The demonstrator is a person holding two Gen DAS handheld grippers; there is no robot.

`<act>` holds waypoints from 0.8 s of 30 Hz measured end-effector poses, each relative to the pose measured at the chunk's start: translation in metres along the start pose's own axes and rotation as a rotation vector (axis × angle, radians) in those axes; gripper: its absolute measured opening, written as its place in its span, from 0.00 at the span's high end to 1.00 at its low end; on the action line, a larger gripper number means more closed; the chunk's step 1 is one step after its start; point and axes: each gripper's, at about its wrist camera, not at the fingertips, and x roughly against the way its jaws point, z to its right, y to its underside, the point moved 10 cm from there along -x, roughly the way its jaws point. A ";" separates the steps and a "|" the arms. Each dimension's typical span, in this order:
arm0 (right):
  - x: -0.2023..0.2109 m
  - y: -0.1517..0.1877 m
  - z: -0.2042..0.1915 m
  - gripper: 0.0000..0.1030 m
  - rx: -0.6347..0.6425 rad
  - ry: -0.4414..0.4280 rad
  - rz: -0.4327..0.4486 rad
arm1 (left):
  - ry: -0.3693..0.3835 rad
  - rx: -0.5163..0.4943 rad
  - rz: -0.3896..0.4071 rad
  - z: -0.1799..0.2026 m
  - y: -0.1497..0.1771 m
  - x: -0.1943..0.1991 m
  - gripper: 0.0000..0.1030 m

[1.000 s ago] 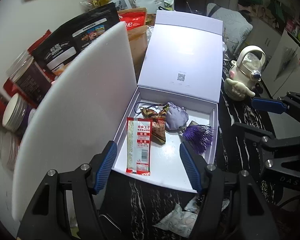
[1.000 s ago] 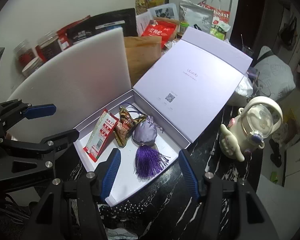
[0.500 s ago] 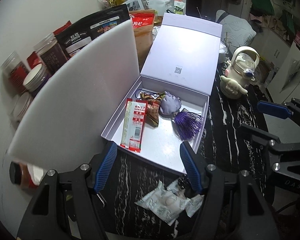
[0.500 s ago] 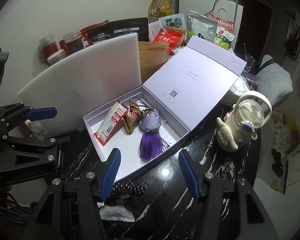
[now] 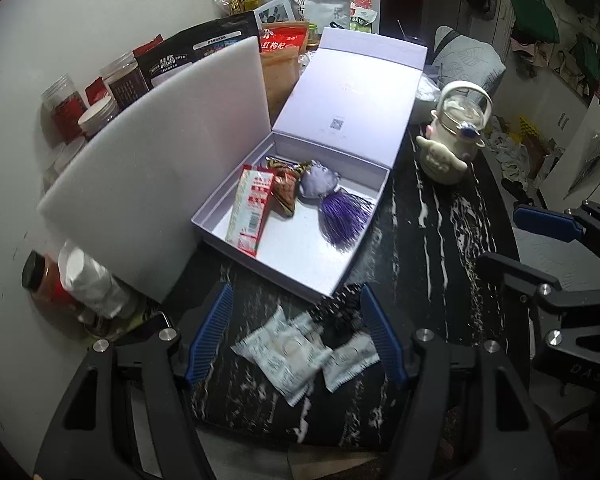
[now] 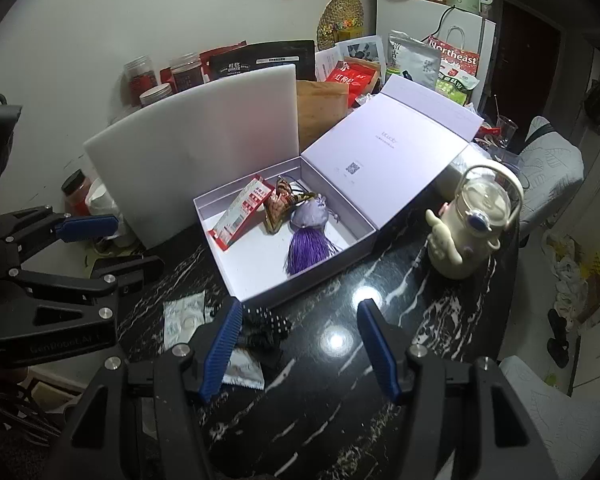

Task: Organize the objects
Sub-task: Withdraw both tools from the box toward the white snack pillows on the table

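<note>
An open lilac box (image 5: 268, 270) with its lid raised sits on the black marble table (image 5: 440, 260). Inside lie a red-and-white packet (image 5: 252, 210), a brown patterned sachet (image 5: 286, 192) and a purple tasselled sachet (image 5: 320, 182). White packets (image 5: 296, 352) and a black dotted cloth (image 5: 340, 308) lie on the table before the box. My left gripper (image 5: 294, 336) hovers open above those packets, touching none. My right gripper (image 6: 300, 348) is open over bare table in front of the box (image 6: 300, 284), with the dotted cloth (image 6: 266, 322) beside its left finger.
A white foam board (image 5: 160, 168) leans left of the box. A cream teapot (image 6: 472, 224) stands to the right. Jars, bags and pouches (image 6: 260, 64) crowd the wall behind. Bottles (image 5: 76, 284) stand at the board's foot.
Both grippers have drawn back from the box, which now looks smaller and farther. The white packets and dotted cloth have come into view near the fingers.
</note>
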 end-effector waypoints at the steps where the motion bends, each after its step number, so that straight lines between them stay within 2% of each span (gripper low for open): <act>1: 0.003 0.005 0.001 0.41 0.003 -0.003 0.001 | -0.005 0.002 -0.001 0.003 0.003 0.002 0.36; 6: 0.013 0.021 0.007 0.41 0.014 -0.007 0.003 | -0.020 0.024 0.006 0.015 0.018 0.011 0.33; 15: 0.020 0.057 0.011 0.41 0.024 -0.024 -0.019 | -0.032 0.062 -0.017 0.030 0.056 0.013 0.32; 24: 0.014 0.084 -0.001 0.40 0.033 -0.061 -0.058 | -0.061 0.141 -0.078 0.015 0.107 0.006 0.32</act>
